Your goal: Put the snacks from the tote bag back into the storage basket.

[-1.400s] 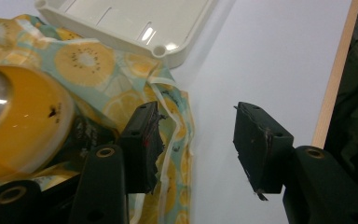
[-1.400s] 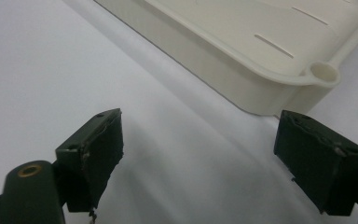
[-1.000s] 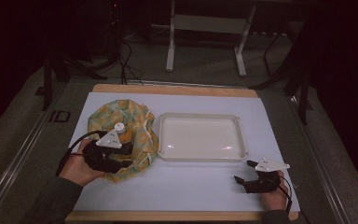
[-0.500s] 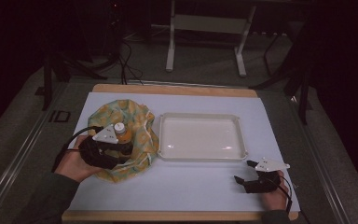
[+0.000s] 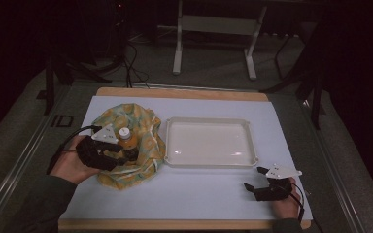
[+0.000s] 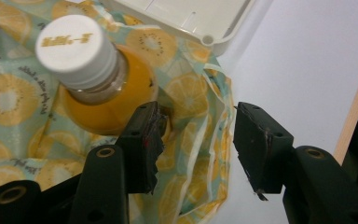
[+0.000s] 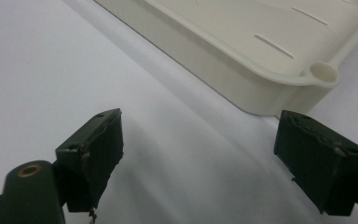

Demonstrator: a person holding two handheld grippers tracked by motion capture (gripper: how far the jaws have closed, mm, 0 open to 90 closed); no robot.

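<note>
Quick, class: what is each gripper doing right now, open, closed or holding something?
Left gripper: open, holding nothing, jaws beside the orange bottle on the lemon-print cloth.
Right gripper: open, holding nothing, near the tray.

Readable marks at the table

We are reading "ID" in pale letters on the dark floor mat (image 5: 60, 120) left of the table. We are seeing yellow print on the bottle's white cap (image 6: 76, 45) and small dark script on the lemon-patterned cloth (image 6: 14, 98), but both are staying too blurred to make out.
</note>
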